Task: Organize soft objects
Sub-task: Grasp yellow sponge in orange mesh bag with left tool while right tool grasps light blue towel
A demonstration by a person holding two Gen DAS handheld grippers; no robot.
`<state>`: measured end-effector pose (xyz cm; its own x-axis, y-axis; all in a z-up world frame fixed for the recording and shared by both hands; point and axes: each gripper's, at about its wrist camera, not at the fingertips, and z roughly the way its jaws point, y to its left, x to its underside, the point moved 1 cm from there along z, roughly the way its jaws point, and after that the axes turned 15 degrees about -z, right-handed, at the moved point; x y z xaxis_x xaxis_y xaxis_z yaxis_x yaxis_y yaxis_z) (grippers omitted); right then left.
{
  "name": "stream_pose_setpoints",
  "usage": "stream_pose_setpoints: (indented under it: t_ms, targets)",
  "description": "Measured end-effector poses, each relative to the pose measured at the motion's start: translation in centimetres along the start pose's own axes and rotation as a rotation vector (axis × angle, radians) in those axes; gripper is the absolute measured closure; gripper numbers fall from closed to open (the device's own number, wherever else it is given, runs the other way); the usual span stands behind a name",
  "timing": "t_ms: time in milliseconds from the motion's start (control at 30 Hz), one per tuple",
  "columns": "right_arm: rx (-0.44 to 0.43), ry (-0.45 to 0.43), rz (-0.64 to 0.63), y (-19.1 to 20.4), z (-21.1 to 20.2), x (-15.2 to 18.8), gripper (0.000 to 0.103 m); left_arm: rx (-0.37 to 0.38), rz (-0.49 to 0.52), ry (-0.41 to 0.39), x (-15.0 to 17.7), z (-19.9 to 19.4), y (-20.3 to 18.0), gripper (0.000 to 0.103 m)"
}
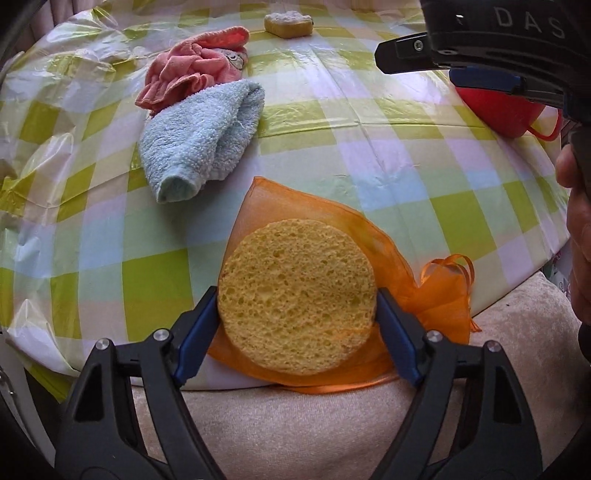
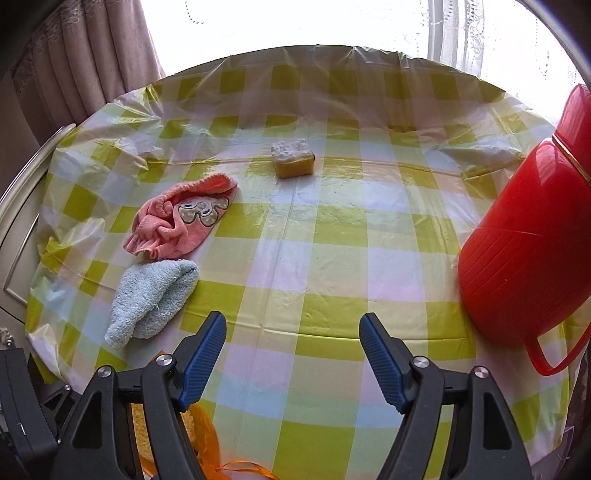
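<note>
My left gripper (image 1: 297,295) is shut on a round yellow sponge (image 1: 297,295), held over an orange mesh bag (image 1: 436,291) at the table's near edge. A light blue towel (image 1: 201,142) and a pink cloth (image 1: 192,68) lie beyond it to the left. A small yellow block sponge (image 1: 288,24) sits far back. My right gripper (image 2: 293,328) is open and empty above the tablecloth; it also shows in the left wrist view (image 1: 454,62) at upper right. In the right wrist view I see the blue towel (image 2: 151,299), pink cloth (image 2: 181,218) and block sponge (image 2: 293,158).
A checked plastic tablecloth (image 2: 332,236) covers the table. A red plastic jug (image 2: 528,236) stands at the right, also in the left wrist view (image 1: 502,110). Curtains (image 2: 85,66) hang at the back left. A beige cushion (image 1: 295,424) lies below the table's near edge.
</note>
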<state>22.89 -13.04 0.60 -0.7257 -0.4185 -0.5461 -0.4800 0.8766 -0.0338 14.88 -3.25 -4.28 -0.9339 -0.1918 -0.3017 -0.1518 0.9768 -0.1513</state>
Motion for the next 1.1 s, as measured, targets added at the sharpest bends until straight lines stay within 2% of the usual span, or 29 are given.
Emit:
stream_pose_setpoints:
  t_ms: [167,333,533,633,767,800,833,900,1033,1100]
  targets:
    - [-0.067,-0.014,-0.054,2.9,0.7,-2.2,0.021,0.012,-0.122,-0.048,-0.1,-1.6,2.8,0.02]
    - [-0.156,-0.001,-0.133,7.0,2.6,-4.8,0.017,0.032,-0.199,-0.08,0.5,-2.8,4.6,0.02]
    - [-0.147,0.049,-0.212,10.6,6.3,-6.3,0.017,0.053,-0.303,-0.114,1.7,-4.4,7.4,0.02]
    - [-0.154,0.087,-0.221,11.5,8.2,-6.1,0.017,0.054,-0.353,-0.135,2.1,-5.0,8.6,0.02]
    - [-0.149,0.093,-0.257,12.3,9.3,-5.5,0.017,0.049,-0.406,-0.167,3.2,-6.1,9.9,0.02]
    - [-0.155,0.088,-0.256,12.3,9.3,-5.4,0.022,0.048,-0.416,-0.174,3.2,-6.2,10.1,0.02]
    - [-0.164,0.086,-0.255,12.2,9.3,-5.2,0.033,0.047,-0.422,-0.179,3.2,-6.5,10.1,0.02]
    - [-0.18,0.08,-0.245,12.0,9.0,-5.0,0.044,0.044,-0.426,-0.188,3.5,-6.7,10.0,0.02]
    - [-0.172,0.057,-0.242,11.7,7.6,-4.5,0.078,0.034,-0.416,-0.196,3.5,-6.5,10.2,0.02]
    - [-0.178,0.047,-0.225,11.2,6.8,-3.9,0.086,0.031,-0.41,-0.205,3.5,-6.4,9.9,0.02]
